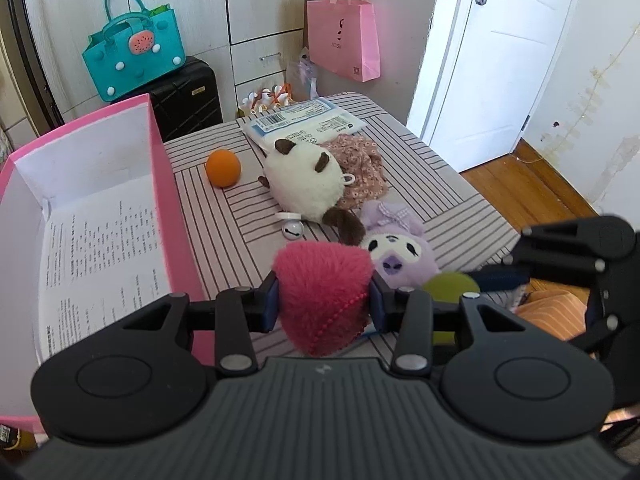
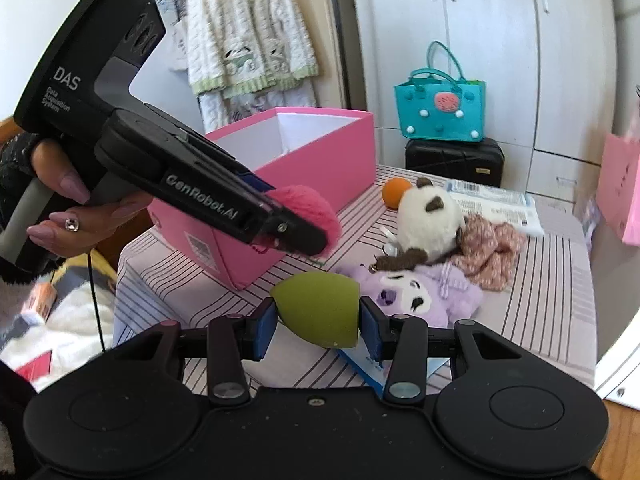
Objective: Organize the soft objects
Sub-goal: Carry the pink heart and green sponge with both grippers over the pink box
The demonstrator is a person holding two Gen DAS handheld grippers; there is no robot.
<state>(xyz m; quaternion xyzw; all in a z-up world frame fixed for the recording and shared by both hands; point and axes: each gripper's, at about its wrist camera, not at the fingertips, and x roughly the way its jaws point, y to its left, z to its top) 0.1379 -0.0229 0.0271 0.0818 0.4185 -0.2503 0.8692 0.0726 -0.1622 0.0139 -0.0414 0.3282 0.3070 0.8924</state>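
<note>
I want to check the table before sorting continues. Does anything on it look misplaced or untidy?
Yes. The white plush lies tipped over on crumpled floral cloth, with the purple plush against them in a heap. A small white bell sits loose beside them. Nothing looks damaged.

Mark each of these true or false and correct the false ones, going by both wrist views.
1. The left gripper is shut on the pink furry pouch. True.
2. The right gripper is open with nothing between its fingers. False: it is shut on the green sponge.
3. The orange ball lies inside the pink box. False: it lies on the striped table beside the box.
4. The purple plush lies on the table. True.
</note>
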